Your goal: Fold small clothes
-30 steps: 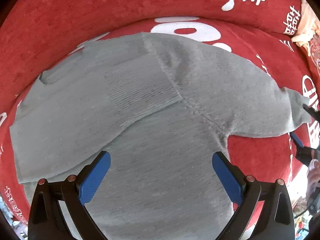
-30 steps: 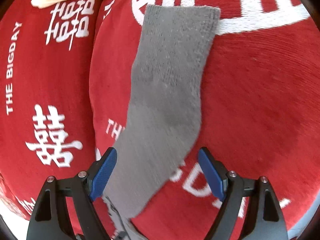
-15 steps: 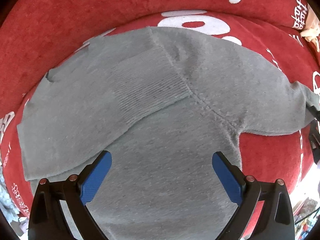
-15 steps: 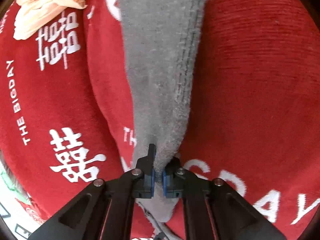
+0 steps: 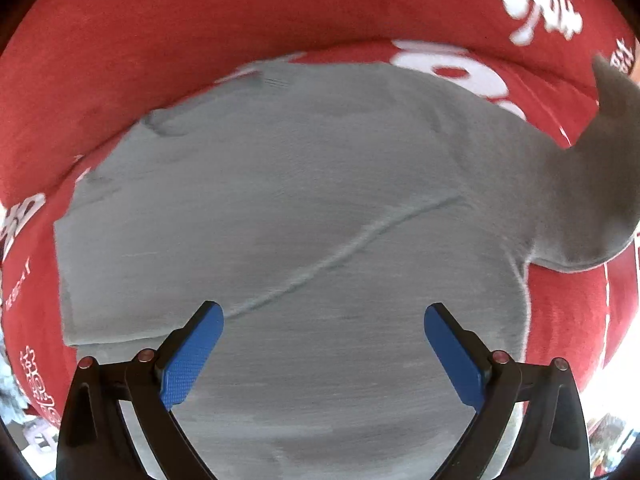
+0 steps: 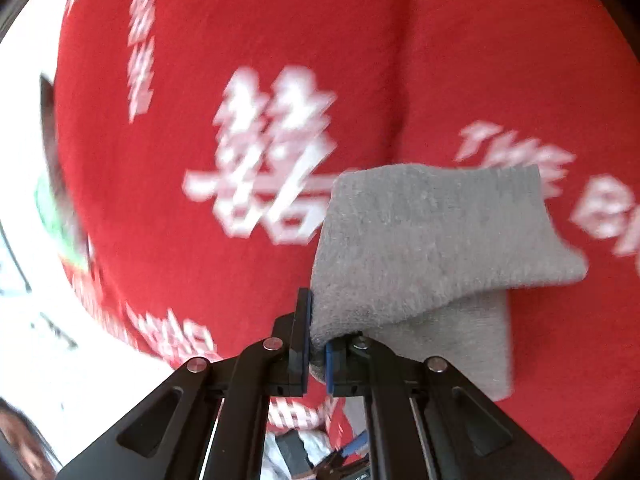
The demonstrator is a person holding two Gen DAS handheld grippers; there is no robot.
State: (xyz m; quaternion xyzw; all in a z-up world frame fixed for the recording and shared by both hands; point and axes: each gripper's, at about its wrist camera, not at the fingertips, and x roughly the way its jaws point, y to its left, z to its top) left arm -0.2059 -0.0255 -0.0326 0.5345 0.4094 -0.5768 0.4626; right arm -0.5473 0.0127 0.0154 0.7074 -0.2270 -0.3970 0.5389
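- Left wrist view looks straight down on the grey sweater (image 5: 304, 216), spread flat on the red blanket (image 5: 200, 32); the left gripper (image 5: 323, 344) hovers over its lower body with jaws wide and nothing between them.
- At the right edge of that view one sleeve (image 5: 600, 184) rises off the blanket — lifted, not lying flat.
- Right wrist view: the right gripper (image 6: 318, 344) is clamped tight on the sleeve's cuff end, the knit draping over to the right of the pads.
- Step in hand, as I judge it: folding this sleeve inward across the body.
- Next move calls for carrying the cuff over the chest and laying it flat before letting go — the open left gripper is placed to pin the body so it doesn't drag.
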